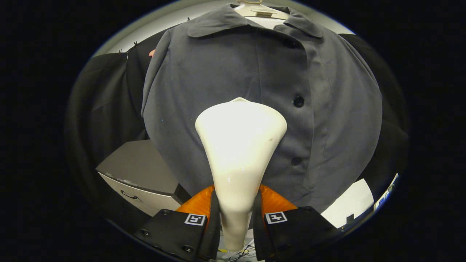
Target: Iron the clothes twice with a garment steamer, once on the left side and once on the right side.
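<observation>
Two fingers of the gripper point(236, 218) are closed on the narrow handle of a white garment steamer point(240, 145), one finger pressing on each side of it, so the steamer stands clamped between them and points forward along them. Its body widens from the thin handle into a broad, rounded head, and that head sits against or very close to the front of a grey shirt point(225, 80); whether the head actually touches the cloth cannot be told from this view. The shirt hangs on a pale hanger point(255, 9), whose top shows inside the open collar, and it faces the gripper with its buttoned placket running down just to the right of the steamer head. Three dark buttons show on the placket: one high up near the collar, one point(299, 100) beside the upper right of the steamer head, and one lower down near the handle. The steamer head lies on the part of the shirt front to the left of the placket, about at mid height of the garment. Behind the shirt hangs the black cloth of the booth wall. To the lower left, beyond the fingers and beside the shirt's hem, stands a grey cabinet point(138, 174) with a flat top and a drawer front bearing a dark handle. A white surface shows at the lower right beneath the shirt's hem.
</observation>
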`<state>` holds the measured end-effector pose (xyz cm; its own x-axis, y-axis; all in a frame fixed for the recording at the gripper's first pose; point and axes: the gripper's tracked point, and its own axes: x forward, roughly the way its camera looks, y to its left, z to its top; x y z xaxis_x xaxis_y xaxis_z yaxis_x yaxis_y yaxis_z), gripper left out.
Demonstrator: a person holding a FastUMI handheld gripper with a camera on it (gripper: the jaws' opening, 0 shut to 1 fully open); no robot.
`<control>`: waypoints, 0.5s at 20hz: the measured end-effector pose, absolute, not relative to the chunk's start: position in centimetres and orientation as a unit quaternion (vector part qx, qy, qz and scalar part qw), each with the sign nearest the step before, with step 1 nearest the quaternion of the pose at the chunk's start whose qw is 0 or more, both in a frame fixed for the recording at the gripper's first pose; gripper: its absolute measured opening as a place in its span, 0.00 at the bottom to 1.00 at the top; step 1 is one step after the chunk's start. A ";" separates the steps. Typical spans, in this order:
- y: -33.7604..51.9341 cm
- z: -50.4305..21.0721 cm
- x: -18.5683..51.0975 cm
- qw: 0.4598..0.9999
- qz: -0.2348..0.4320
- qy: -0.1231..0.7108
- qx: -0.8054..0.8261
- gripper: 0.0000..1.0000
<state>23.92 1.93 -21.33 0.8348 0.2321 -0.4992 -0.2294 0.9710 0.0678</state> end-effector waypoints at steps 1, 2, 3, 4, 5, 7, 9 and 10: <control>1.6 -22.3 23.4 0.957 0.119 0.266 0.003 0.46; 1.1 -23.3 23.0 0.955 0.117 0.272 0.001 0.46; 0.7 -24.4 22.7 0.954 0.115 0.278 0.000 0.46; 0.3 -25.7 22.2 0.952 0.113 0.284 0.000 0.46; -0.1 -26.8 21.9 0.950 0.113 0.290 0.001 0.46; 0.0 -28.7 22.1 0.946 0.111 0.305 0.005 0.46; -0.5 -29.7 21.7 0.943 0.109 0.314 0.003 0.46; -0.6 -30.4 21.5 0.942 0.109 0.319 0.002 0.46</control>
